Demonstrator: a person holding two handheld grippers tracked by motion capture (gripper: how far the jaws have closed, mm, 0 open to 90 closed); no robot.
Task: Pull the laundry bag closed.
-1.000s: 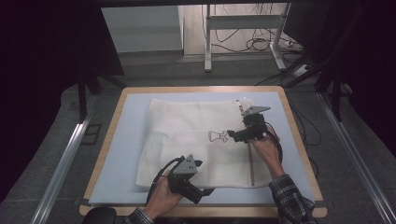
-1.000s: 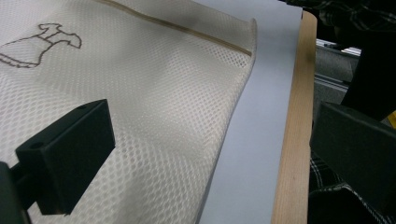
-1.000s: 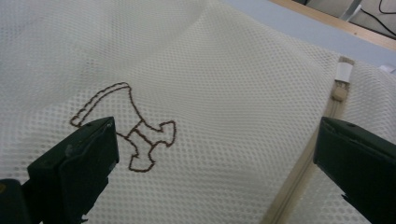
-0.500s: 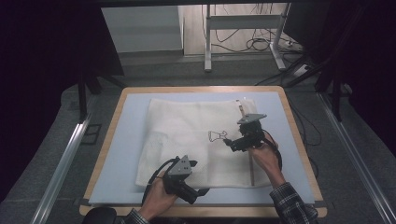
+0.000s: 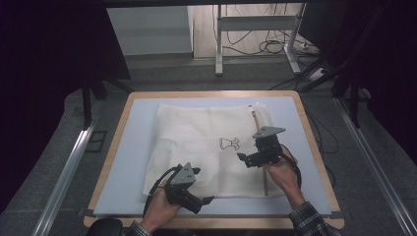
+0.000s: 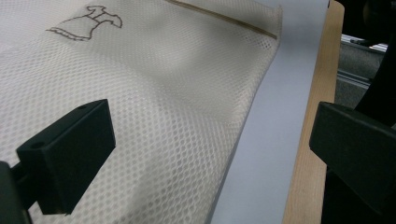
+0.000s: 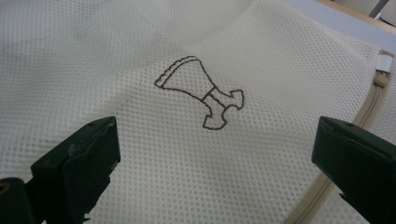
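Desk (image 5: 314, 147): wooden rim, pale blue-grey mat on top, smooth and matte. It gives a flat surface so the bag can lie spread out.

Mesh laundry bag (image 5: 196, 142): cream, fine honeycomb netting, soft and slightly rumpled. It lies flat in the middle of the mat, reaching toward the near edge, roughly rectangular. Probably laid out like this for folding or for getting at the zip.

Zipper (image 5: 259, 147): beige tape running near-to-far along the bag's right side, with the pull tab at the far end (image 7: 381, 79).

Left gripper (image 5: 204, 200): at the bag's near edge, left of centre, jaws spread wide with nothing between them. Its own view shows one jaw over the mesh and one past the bag's hem over the mat (image 6: 266, 158). It straddles the edge, so my read is it's lining up to pinch the hem.

Right gripper (image 5: 242, 157): over the bag's right-centre, just left of the zipper. Jaws released and empty, hovering above the fabric on either side of the dress print.

Dress print (image 7: 198, 91): small dark brown outline of a dress stitched or printed on the mesh.
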